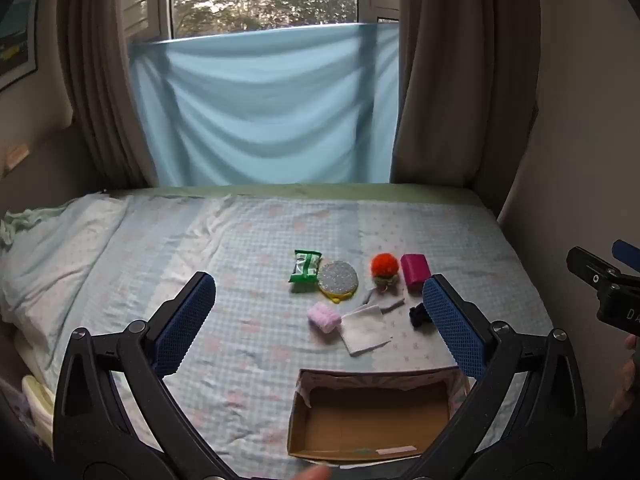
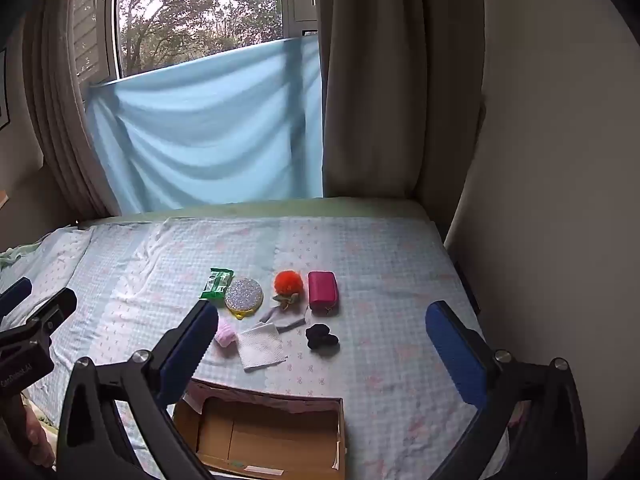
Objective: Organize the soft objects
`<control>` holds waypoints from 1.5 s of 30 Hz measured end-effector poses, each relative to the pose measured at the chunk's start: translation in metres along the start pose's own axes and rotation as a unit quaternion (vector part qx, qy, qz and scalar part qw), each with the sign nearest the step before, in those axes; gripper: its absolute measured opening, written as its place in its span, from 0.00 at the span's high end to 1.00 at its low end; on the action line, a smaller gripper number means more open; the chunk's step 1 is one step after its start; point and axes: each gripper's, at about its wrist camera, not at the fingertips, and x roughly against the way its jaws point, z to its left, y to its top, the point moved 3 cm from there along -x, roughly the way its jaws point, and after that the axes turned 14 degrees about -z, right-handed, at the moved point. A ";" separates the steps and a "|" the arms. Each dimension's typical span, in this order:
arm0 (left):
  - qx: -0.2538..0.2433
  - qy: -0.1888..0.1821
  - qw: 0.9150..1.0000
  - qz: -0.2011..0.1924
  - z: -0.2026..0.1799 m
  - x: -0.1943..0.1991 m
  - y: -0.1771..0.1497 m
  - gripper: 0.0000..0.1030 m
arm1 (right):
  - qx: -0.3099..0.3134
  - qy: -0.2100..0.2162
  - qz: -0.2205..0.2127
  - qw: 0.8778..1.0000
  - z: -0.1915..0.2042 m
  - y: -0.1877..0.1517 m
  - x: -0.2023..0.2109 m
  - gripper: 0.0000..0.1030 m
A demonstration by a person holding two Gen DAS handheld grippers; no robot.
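Small items lie on the bed: a green packet (image 1: 305, 271) (image 2: 216, 283), a glittery round mirror (image 1: 338, 281) (image 2: 243, 295), an orange pompom (image 1: 385, 265) (image 2: 287, 281), a magenta pouch (image 1: 415, 271) (image 2: 322, 291), a pink fluffy roll (image 1: 323, 317) (image 2: 224, 335), a white tissue (image 1: 365, 333) (image 2: 261, 346), a grey cloth strip (image 2: 284, 319) and a black scrunchie (image 1: 418, 316) (image 2: 321, 338). An empty cardboard box (image 1: 370, 416) (image 2: 264, 436) sits near the front. My left gripper (image 1: 318, 312) and right gripper (image 2: 322, 328) are both open and empty, held above the bed.
The bed (image 1: 240, 248) has a blue checked sheet, wrinkled at the left. A blue cloth (image 1: 264, 108) hangs over the window between brown curtains (image 1: 440, 80). A wall (image 2: 560, 200) bounds the bed at right.
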 end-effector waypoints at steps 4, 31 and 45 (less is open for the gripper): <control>0.005 -0.005 1.000 0.010 0.004 -0.003 0.001 0.00 | 0.000 0.003 -0.002 1.000 0.000 0.001 0.000 0.00; -0.004 -0.012 1.000 0.006 0.019 -0.013 0.003 0.00 | 0.003 0.010 -0.008 1.000 0.007 0.002 -0.006 0.00; 0.001 -0.017 1.000 0.013 0.019 -0.020 0.003 0.00 | 0.007 -0.001 -0.006 1.000 0.013 0.002 -0.005 0.00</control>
